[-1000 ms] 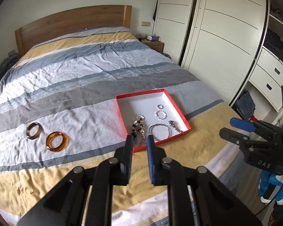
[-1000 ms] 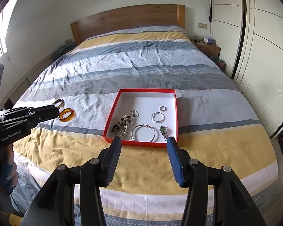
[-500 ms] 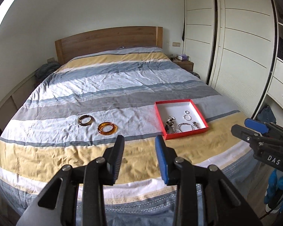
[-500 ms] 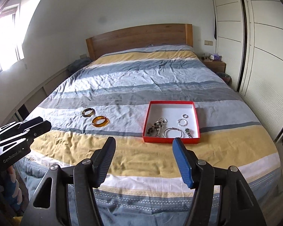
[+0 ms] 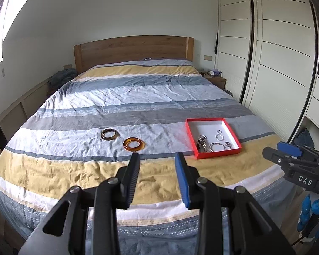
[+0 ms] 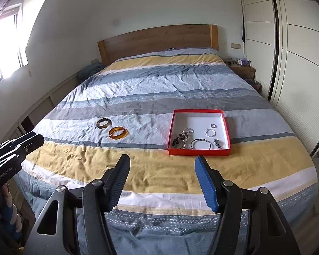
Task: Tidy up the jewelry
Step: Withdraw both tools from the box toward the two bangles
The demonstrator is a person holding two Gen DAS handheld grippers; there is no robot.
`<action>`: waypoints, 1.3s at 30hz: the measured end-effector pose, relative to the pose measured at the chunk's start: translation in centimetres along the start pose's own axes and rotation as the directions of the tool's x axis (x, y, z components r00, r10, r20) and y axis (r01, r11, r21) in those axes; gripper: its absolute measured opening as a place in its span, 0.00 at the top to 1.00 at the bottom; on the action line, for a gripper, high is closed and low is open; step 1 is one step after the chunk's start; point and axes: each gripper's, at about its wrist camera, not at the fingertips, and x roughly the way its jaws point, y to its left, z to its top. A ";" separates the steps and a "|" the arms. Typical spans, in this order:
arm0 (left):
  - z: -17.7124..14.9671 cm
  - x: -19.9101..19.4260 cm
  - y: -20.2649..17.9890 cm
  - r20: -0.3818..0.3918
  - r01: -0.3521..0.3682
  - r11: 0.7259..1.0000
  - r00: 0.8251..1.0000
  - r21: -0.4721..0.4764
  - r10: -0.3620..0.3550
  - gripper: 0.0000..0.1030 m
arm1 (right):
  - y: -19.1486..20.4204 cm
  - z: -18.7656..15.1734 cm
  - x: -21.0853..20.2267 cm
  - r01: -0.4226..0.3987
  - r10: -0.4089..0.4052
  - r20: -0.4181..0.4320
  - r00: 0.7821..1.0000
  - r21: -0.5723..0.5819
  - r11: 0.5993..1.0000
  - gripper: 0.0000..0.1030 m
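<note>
Well beyond left gripper (image 5: 157, 159): amber bangle (image 5: 134, 144).

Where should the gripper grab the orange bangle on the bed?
Judging by its pose, pinch the orange bangle across its thick band, one finger inside the hole, one outside, coming down from above. It lies flat on the bedspread, so there's no edge to grab sideways.

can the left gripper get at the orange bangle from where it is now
Probably yes. The left gripper is open and empty, and the orange bangle lies flat on the bedspread just beyond its fingertips. Nothing lies between them; the brown bangle sits apart, farther back.
</note>
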 end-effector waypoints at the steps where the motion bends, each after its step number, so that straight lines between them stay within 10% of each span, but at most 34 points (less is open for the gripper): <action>1: 0.0 0.2 0.3 -0.004 -0.001 1.000 1.000 -0.006 0.001 0.68 | 0.1 0.0 0.1 -0.003 0.003 -0.002 1.000 -0.004 1.000 0.39; 18: -1.3 9.2 7.2 -0.158 -0.096 0.990 0.984 -0.104 0.079 0.68 | 5.0 1.2 8.7 -0.129 0.109 -0.136 0.985 -0.146 0.981 0.40; 39: -5.2 21.8 14.3 -0.366 -0.215 0.967 0.918 -0.139 0.152 0.68 | 8.3 1.2 24.5 -0.262 0.200 -0.326 0.924 -0.159 0.952 0.40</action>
